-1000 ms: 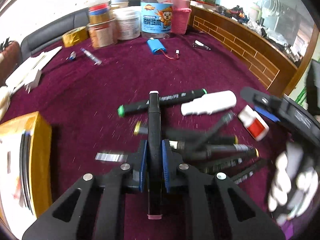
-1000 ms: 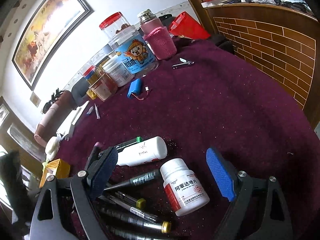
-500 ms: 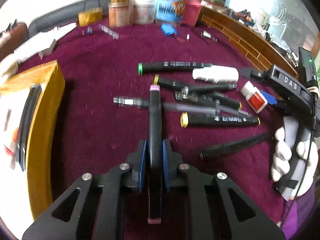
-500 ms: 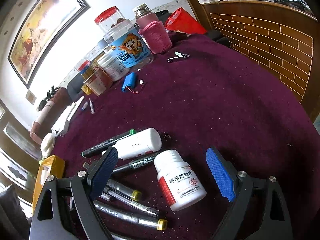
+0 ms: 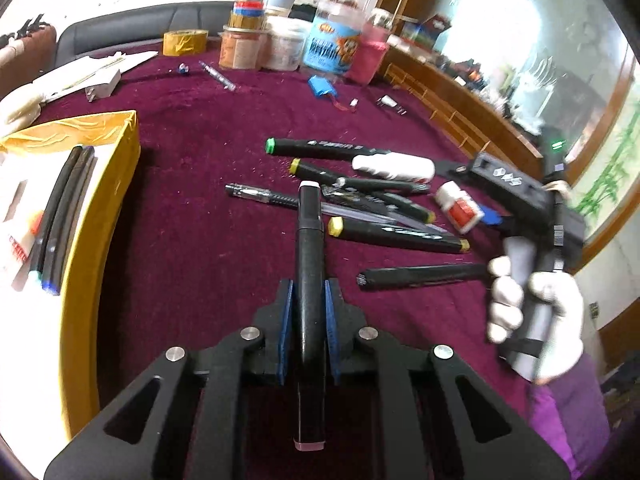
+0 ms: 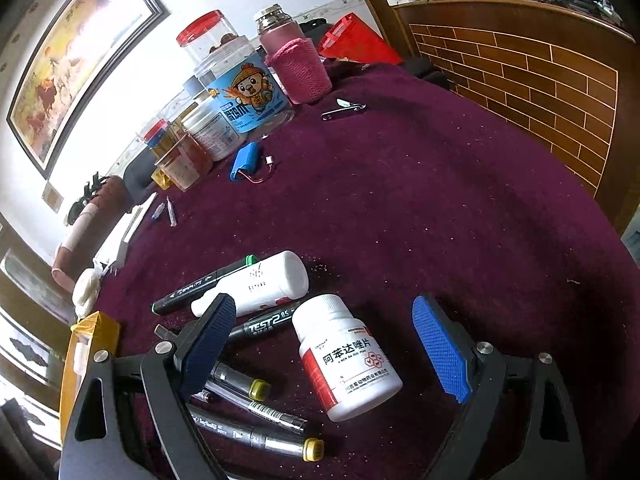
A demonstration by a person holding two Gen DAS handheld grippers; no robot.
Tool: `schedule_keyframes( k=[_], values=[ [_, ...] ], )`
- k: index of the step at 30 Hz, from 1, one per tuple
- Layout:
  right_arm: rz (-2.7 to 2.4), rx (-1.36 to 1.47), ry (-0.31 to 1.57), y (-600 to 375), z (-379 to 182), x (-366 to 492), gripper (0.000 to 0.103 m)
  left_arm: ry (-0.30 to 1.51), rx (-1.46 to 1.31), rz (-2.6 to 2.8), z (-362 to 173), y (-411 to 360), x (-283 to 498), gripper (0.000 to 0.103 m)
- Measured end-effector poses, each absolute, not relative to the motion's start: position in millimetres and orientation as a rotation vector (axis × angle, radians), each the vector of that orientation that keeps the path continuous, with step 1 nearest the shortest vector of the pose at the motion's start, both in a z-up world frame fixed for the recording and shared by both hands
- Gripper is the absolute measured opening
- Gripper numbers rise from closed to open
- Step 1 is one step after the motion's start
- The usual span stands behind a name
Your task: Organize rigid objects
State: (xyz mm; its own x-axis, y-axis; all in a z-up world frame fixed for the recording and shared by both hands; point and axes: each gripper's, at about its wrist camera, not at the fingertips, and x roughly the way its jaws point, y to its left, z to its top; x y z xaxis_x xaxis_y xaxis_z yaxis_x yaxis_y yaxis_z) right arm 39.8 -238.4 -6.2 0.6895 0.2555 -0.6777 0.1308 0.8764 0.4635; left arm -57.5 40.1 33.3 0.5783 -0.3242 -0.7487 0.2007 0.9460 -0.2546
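My left gripper [image 5: 308, 304] is shut on a black marker with pink ends [image 5: 309, 248], held above the maroon cloth. A yellow box [image 5: 100, 184] at the left holds two dark markers [image 5: 60, 216]. Several black markers [image 5: 396, 236] lie in a pile ahead. My right gripper [image 6: 328, 344] is open, its blue pads on either side of a white pill bottle with a red label [image 6: 348, 360] lying on the cloth; the bottle also shows in the left wrist view [image 5: 458, 208]. A white tube bottle [image 6: 260, 288] lies just beyond it.
Jars and tubs [image 5: 328, 44] stand at the table's far edge, with a pink-sleeved bottle [image 6: 296, 64], a blue battery pack [image 6: 244, 160], a nail clipper [image 6: 344, 108] and a yellow tape roll [image 5: 186, 42]. A wooden ledge [image 6: 540, 80] borders the right side.
My left gripper has drawn back and up from the marker pile with the pink-ended marker, and the yellow box has come further into view at left. My right gripper has closed in slightly around the pill bottle.
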Motion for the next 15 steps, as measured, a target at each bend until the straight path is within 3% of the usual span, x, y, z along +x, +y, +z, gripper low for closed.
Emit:
schedule_keyframes(
  k=[15],
  values=[
    [0.013, 0.43, 0.844, -227.6, -5.4, 43.3, 0.087, 0.8, -0.177, -0.311, 59.2, 70.1, -103.9, 0.013]
  ],
)
